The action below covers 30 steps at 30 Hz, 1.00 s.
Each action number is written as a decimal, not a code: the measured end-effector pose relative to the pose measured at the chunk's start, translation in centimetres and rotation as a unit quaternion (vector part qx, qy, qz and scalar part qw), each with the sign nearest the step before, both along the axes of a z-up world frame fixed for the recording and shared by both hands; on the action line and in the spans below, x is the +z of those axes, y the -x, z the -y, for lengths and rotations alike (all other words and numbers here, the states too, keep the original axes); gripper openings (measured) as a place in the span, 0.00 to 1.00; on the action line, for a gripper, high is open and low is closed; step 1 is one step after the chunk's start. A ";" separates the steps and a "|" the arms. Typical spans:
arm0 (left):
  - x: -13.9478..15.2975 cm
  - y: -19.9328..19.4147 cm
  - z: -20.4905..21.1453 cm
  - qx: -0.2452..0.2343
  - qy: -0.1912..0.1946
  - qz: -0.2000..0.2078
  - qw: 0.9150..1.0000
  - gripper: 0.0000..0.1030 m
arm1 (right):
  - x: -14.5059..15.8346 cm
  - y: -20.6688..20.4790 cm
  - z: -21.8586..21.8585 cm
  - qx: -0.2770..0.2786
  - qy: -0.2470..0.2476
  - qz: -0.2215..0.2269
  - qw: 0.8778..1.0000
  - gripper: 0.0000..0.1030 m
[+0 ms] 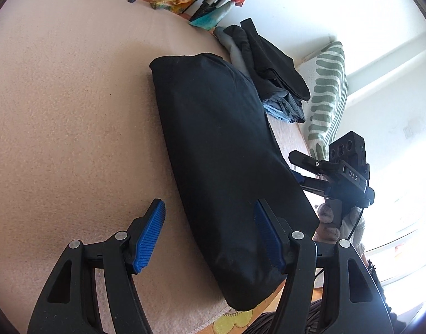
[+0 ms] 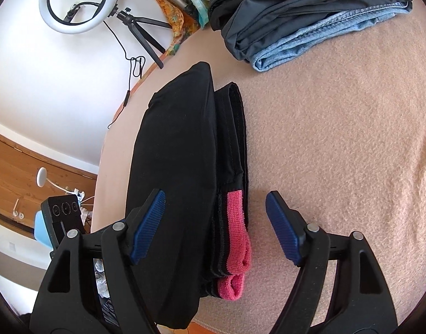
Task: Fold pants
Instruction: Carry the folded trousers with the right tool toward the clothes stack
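Near the bed's front edge, both grippers hover wide and empty over folded pants; squaring the edges would finish neatly.

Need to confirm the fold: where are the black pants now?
Black pants lie folded on the pink blanket, between the open right gripper's fingers, short of the clothes pile.

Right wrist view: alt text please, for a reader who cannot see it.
Folded black pants with a pink waistband lie on a beige blanket, between the open right gripper jaws. A stack of folded clothes sits beyond.
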State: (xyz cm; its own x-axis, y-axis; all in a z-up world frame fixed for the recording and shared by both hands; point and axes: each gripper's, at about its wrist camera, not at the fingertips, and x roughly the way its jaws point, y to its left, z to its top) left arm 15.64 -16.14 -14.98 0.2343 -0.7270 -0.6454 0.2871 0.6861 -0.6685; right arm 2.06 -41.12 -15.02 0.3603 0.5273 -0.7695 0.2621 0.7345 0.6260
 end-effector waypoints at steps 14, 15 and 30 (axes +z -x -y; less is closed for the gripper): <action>-0.1 -0.3 1.6 -0.011 0.024 0.011 1.000 0.63 | -0.7 -0.6 -1.5 0.027 -0.043 0.021 0.999 0.74; -0.1 -0.3 1.7 -0.012 0.025 0.012 1.000 0.63 | -0.7 -0.6 -1.6 0.027 -0.037 0.020 0.999 0.70; 0.0 -1.2 3.5 -0.009 0.017 0.016 1.000 0.57 | -1.7 0.1 0.2 -0.011 -0.081 0.007 0.997 0.47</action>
State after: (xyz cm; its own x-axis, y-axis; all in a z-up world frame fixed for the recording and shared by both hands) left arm 16.81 -19.66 -15.00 0.2408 -0.7530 -0.6124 0.3204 0.6572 -0.6822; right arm 1.94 -41.29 -16.71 0.3824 0.6360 -0.6702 0.2675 0.6181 0.7392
